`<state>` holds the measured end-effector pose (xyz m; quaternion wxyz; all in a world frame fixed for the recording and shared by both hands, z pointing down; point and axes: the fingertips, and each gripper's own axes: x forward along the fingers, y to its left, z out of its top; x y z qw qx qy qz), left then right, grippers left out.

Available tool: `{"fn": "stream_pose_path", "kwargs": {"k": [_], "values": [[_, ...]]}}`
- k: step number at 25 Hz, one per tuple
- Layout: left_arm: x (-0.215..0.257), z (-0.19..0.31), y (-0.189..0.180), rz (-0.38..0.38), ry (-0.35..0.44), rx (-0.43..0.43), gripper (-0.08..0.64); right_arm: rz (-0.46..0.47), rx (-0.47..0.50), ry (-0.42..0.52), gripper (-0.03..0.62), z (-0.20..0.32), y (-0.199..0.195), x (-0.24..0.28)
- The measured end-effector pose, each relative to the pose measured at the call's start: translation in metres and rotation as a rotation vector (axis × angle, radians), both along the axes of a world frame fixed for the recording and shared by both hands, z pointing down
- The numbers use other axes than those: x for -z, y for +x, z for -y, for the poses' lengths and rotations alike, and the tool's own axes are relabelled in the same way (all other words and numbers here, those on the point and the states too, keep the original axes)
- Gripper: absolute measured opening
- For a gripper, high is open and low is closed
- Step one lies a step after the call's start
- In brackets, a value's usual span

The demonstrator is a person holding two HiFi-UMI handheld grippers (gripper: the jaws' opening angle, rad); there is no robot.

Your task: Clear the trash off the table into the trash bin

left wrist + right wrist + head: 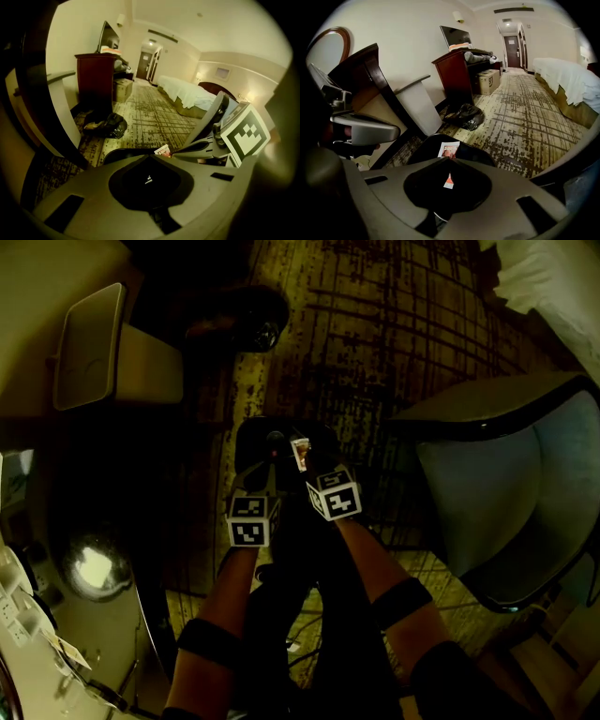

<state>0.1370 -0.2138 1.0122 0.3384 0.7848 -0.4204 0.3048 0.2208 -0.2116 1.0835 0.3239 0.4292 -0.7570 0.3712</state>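
Left gripper (270,442) (150,157): jaws fully closed, tips pressed together, nothing between them; held low and angled downward beside the other gripper, marker cube facing up in the head view. Right gripper (302,457) (451,158): jaws closed on a printed packet (300,453) (449,149) (163,150), small, white with red print, pinched by its lower edge and standing up past the jaw tips. Trash bin (251,451) (474,158) (123,155): black, round-mouthed, on the floor directly under both grippers; packet seen against its dark opening, whether above the rim or already below it not readable. Both grippers just beside each other, tips over the bin. Forearms (217,615): two, bare, each with a dark band, reaching down from the lower edge of the head view. Black bag (246,319) (106,125) (465,116): crumpled, glossy, lying on the carpet (375,343) beyond the bin, apart from it. Armchair (487,486): pale seat, dark frame, to the right of the grippers. Dresser (93,77) (454,75): dark red wood, against the wall, television (455,36) above it. Bed (187,96) (568,79): white cover, across the carpet from the dresser.
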Motion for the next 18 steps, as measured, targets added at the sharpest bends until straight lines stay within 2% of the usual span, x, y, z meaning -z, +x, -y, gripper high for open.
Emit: {"fn": "stream_pose_path", "kwargs": {"k": [8,12,15,18], "values": [[-0.045,-0.013,-0.006,0.008,-0.028,-0.001,0.002,-0.053,-0.033,-0.021,0.054,0.011,0.003,-0.056],[-0.048,-0.019,-0.01,0.008,-0.035,-0.005,0.002,-0.075,-0.043,-0.008,0.131,0.016,0.0,-0.051],[-0.043,-0.021,-0.008,0.006,-0.037,-0.009,0.002,-0.092,-0.038,-0.009,0.132,0.012,0.003,-0.047],[-0.032,-0.021,-0.007,0.0,-0.032,-0.007,0.002,-0.071,-0.046,-0.027,0.132,0.007,0.002,-0.035]]}}
